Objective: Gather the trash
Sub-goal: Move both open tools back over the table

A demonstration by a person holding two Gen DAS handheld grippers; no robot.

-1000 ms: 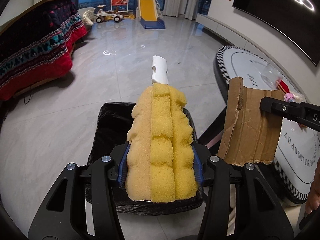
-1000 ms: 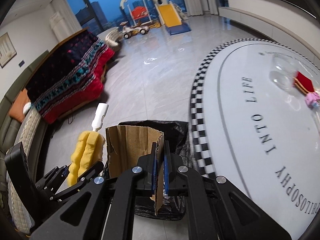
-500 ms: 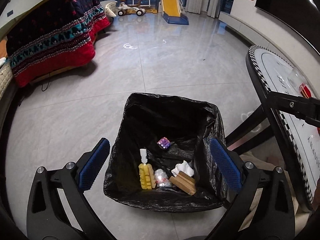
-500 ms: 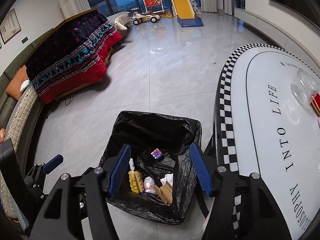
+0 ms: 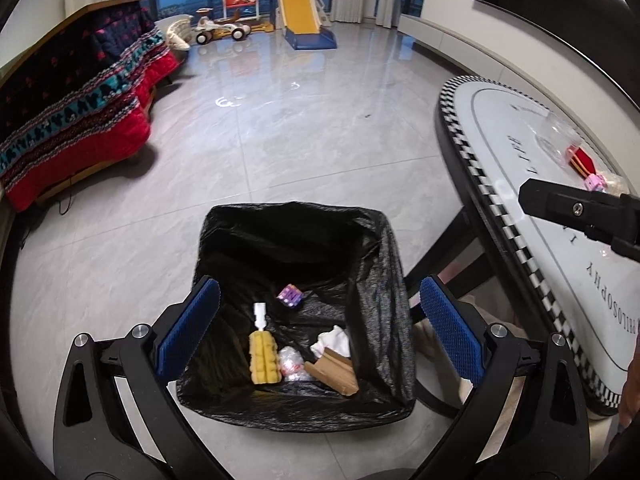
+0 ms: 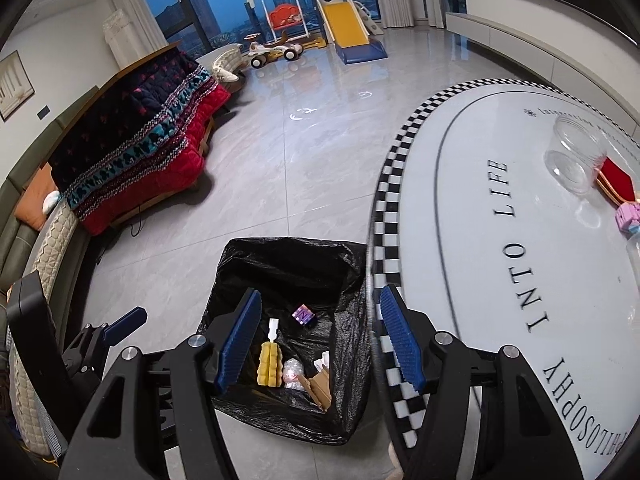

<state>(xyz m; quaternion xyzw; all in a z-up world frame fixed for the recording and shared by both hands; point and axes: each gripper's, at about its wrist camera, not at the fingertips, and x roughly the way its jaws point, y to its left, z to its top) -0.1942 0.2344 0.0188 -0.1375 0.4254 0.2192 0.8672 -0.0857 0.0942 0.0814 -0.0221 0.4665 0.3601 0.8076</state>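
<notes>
- Left wrist view: left gripper hangs over the black plastic-lined trash bin, jaws spread wide, just been opening, nothing between them.
- Yellow ribbed sponge brush with white handle lies at the bin bottom beside a torn brown cardboard piece, a white crumpled tissue and a small purple cube.
- Right wrist view: right gripper also over the bin, jaws parted, just been opening, empty.
- Step: drop finished; both pieces are in the bin.
- Next, likely: swing to the oval white table with checkered rim; clear plastic cup, flat red packet and small pink block remain there.
</notes>
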